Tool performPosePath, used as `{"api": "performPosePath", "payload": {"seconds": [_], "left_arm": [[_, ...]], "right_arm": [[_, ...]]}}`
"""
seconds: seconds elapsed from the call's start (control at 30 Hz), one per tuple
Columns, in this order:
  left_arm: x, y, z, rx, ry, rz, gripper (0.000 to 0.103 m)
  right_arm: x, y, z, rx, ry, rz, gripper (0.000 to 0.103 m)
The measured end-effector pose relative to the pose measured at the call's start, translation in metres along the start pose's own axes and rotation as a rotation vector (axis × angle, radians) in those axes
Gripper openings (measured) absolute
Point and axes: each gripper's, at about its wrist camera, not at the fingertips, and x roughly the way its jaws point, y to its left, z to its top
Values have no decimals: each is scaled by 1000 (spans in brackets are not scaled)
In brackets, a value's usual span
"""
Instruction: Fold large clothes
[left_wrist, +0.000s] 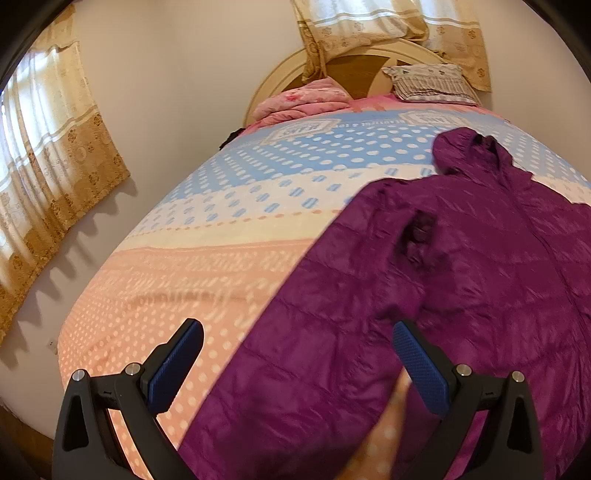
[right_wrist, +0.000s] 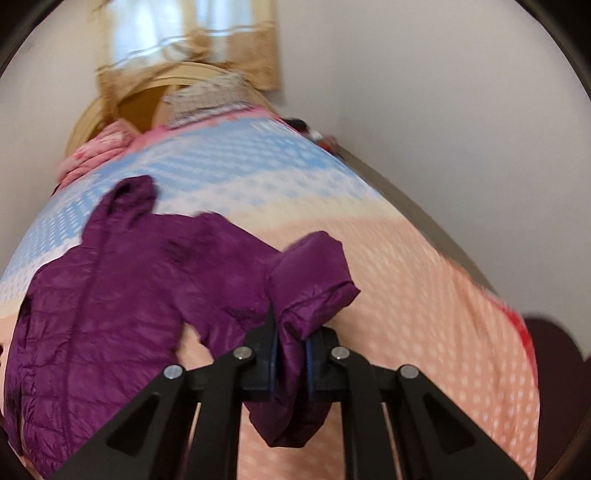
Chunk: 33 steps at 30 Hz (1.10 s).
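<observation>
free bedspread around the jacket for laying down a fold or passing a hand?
Free: the broad bedspread left of the jacket in the left view, and the stretch right of the sleeve in the right view. Crowded: the headboard end, with pink bedding and pillow.

Purple jacket (left_wrist: 461, 266) cut off at right and bottom edges; bedspread (right_wrist: 424, 295) pattern motion-blurred in right view.
</observation>
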Motion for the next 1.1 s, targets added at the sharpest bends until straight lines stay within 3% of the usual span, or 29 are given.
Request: {"api": "performPosePath", "payload": {"seconds": [0.23,0.5,0.7,0.9,0.97,1.0,1.03,1.07,1.1], "left_arm": [[13,14,12,0,-9,29,102],[19,8,14,42,-20,22,102],[31,-1,16,48,-9,24,102],[49,-4,16,33,26,36,102],[54,-6,17,21,45,25,102],[54,-7,17,16,51,23,102],[54,-8,18,10,54,21,102],[51,-8,20,5,50,15,102],[47,-10,21,1,42,12,102]], "right_arm": [[5,110,27,-229,-66,83,13],[41,213,9,-347,-55,197,12],[76,268,-12,-397,-14,228,12],[99,293,-34,-429,38,266,13],[106,302,-43,-448,68,285,25],[106,305,-48,-455,71,300,37],[101,304,-51,-455,70,329,62],[94,303,-53,-454,57,360,74],[82,300,-57,-466,31,374,74]]}}
